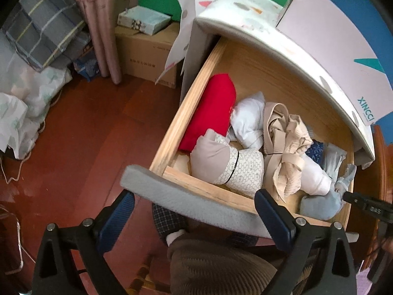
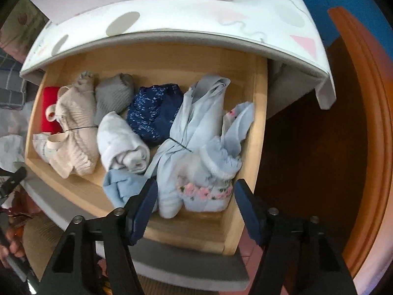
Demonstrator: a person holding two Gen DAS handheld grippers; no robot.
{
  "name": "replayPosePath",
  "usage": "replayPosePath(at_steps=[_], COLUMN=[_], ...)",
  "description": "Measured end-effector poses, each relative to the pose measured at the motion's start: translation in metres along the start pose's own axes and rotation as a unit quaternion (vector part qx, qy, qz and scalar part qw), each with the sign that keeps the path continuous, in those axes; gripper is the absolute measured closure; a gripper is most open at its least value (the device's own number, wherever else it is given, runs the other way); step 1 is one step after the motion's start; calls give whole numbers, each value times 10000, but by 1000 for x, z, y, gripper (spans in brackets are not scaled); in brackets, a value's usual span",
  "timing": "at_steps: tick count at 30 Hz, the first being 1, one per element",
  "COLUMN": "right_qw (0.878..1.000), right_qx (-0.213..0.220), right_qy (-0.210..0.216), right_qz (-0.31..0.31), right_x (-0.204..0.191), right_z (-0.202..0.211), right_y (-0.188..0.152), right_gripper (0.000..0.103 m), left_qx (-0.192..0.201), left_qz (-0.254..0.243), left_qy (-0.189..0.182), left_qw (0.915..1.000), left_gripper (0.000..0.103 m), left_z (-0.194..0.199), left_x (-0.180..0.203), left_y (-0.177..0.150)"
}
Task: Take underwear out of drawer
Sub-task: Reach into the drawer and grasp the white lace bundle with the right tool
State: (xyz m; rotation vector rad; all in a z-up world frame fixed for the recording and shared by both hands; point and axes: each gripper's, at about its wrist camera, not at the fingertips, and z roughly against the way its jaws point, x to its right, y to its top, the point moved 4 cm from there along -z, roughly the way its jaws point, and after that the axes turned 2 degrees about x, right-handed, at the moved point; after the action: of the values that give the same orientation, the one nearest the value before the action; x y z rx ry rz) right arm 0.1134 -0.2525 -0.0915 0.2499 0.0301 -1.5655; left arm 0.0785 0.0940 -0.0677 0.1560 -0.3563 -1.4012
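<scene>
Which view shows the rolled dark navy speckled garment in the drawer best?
The right wrist view: the rolled dark navy speckled garment lies unobstructed mid-drawer. In the left wrist view only a small patch shows behind the beige ribbed bundle.

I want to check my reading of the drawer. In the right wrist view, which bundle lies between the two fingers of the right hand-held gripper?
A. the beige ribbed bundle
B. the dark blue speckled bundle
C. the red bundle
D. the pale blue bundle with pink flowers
D: the pale blue bundle with pink flowers lies in the gap of the right hand-held gripper, whose pads do not press on it; the other bundles lie further left or back in the drawer.
</scene>
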Motion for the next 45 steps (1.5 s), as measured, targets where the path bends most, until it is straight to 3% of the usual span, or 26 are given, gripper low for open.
replayPosePath(at_steps=[4,7,11,21,25,28,39,42,45], right_qw=[9980,9967,9911,9704,9630,9562,9410,9424,9501], right_qx=[-201,-381,-547,-980,-1123,-1152,-1135,-1045,-885], right_qy=[-415,-397,-653,-1023,-1054,-1173,-1532,-1627,-1623], right_qz=[422,602,1027,1956,2211,2423,2795,2729,2513], right_x=[-6,-12,-21,-46,-57,-67,-92,-94,-91], right_z=[-12,-23,-36,-68,-83,-95,-165,-182,-187], right_y=[6,9,13,13,10,6,-13,-21,-22], right_gripper=[55,58,58,58,70,71,61,63,73], left_qx=[384,572,318,-280,-329,-367,-619,-697,-746], left_qz=[-437,-943,-1163,-990,-1105,-1142,-1257,-1286,-1308], left_qy=[185,359,254,20,125,151,150,150,167], left_qw=[9981,9933,9924,9947,9933,9927,9900,9891,9885], left_gripper=[3,3,3,3,3,3,3,3,3], left_z=[23,36,30,-3,-10,-15,-31,-33,-36], left_x=[7,18,25,28,31,32,37,36,36], left_y=[9,18,24,30,34,36,36,37,38])
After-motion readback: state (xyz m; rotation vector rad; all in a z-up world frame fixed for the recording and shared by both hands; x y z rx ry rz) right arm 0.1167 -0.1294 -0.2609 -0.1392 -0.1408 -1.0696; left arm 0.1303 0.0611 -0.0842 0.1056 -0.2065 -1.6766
